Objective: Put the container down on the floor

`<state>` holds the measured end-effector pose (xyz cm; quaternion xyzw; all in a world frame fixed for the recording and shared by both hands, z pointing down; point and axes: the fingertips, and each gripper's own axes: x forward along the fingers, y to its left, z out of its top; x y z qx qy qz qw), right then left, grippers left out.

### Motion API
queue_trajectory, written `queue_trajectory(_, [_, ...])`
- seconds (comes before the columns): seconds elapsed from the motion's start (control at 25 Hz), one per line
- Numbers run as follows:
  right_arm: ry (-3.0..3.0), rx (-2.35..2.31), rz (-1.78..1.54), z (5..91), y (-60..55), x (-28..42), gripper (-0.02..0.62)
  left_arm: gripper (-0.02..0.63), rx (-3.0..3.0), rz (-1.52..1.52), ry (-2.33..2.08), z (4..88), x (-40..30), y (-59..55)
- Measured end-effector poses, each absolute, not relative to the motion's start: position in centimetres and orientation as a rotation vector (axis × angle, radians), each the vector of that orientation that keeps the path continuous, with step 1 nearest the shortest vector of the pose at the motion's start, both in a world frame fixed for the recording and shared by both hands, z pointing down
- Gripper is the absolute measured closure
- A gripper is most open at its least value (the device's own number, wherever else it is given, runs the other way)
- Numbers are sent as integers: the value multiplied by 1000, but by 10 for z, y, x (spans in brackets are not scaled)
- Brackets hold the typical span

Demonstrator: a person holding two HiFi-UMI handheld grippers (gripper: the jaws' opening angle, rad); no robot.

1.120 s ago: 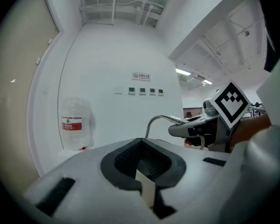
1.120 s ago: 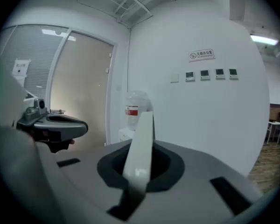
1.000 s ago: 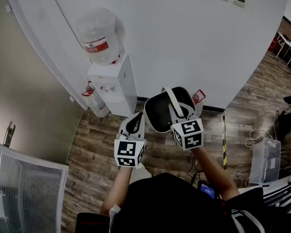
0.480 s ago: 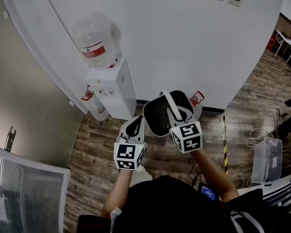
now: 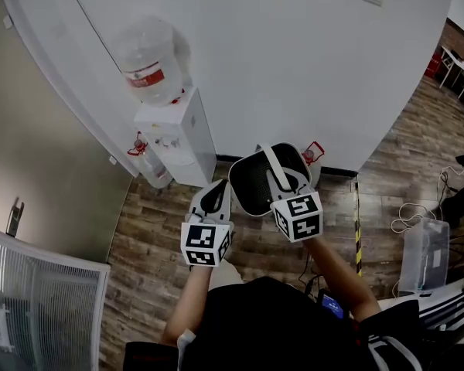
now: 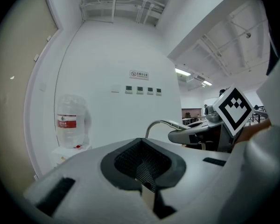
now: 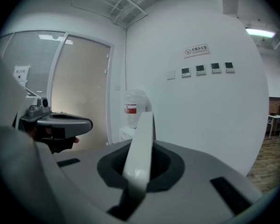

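Container (image 5: 254, 184): round tub with a black mesh inside, a white rim and a white arched handle (image 7: 140, 146). It hangs above the wooden floor (image 5: 155, 230), its handle clamped in the right gripper (image 5: 284, 188). The left gripper (image 5: 213, 199), closed and empty, is just beside it.

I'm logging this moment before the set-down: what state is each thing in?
Round white container with dark inside: hanging clear of the wooden floor by its white strap handle.
Right claw: shut on the handle.
Left claw: shut, empty.
Clear water bottle: upended on the white dispenser.
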<state>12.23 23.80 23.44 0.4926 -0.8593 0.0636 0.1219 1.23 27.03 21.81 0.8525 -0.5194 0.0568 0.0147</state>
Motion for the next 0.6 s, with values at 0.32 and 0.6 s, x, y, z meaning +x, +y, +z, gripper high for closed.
queue_trajectory(0.32, [-2509,1424,223,246,217,118,565,591,2643,177,-1627,216,10,249])
queue_trajectory(0.6, [-2507,1428,245,248,178,105,565,591,2636,188,-1609,221,0,206])
